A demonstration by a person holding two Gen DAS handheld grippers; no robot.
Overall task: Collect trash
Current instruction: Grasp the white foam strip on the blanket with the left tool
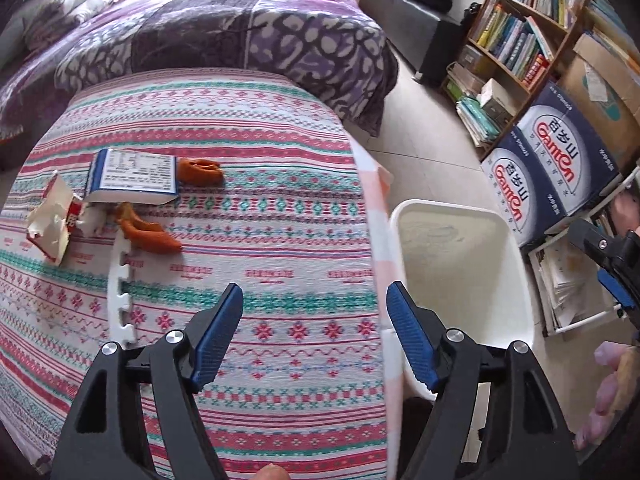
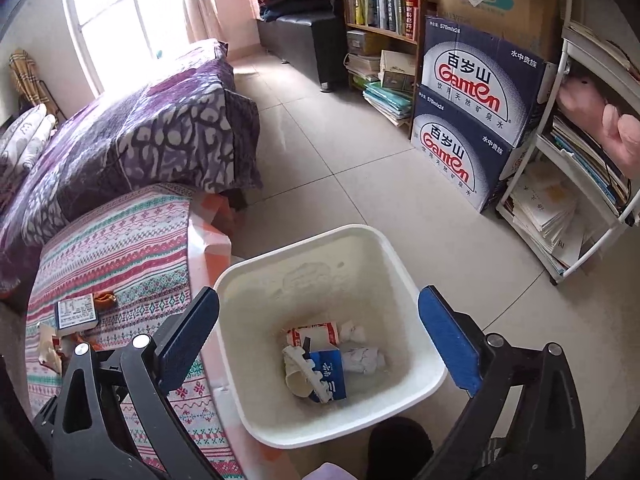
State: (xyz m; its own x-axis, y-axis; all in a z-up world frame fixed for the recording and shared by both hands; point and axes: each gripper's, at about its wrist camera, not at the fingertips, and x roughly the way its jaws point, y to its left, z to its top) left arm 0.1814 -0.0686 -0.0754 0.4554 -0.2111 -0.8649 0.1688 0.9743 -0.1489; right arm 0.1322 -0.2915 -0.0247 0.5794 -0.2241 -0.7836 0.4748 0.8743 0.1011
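Printed on two stacked blue-and-white cardboard boxes (image 2: 476, 120) at the right, beside the bookshelf: "Ganten" in red, "百岁山" above it, "饮用天然矿泉水" beneath, "水中贵族" at the upper right corner, "570mlx24" along the top edge. Same boxes (image 1: 556, 168) seen tilted from the left view, with "Ganten" and "百岁山" legible. Small print on the white label of a blue-edged carton (image 1: 134, 176) lying on the patterned cloth, too fine to read. White characters on the blue carton (image 2: 330, 376) in the bin, blurred.
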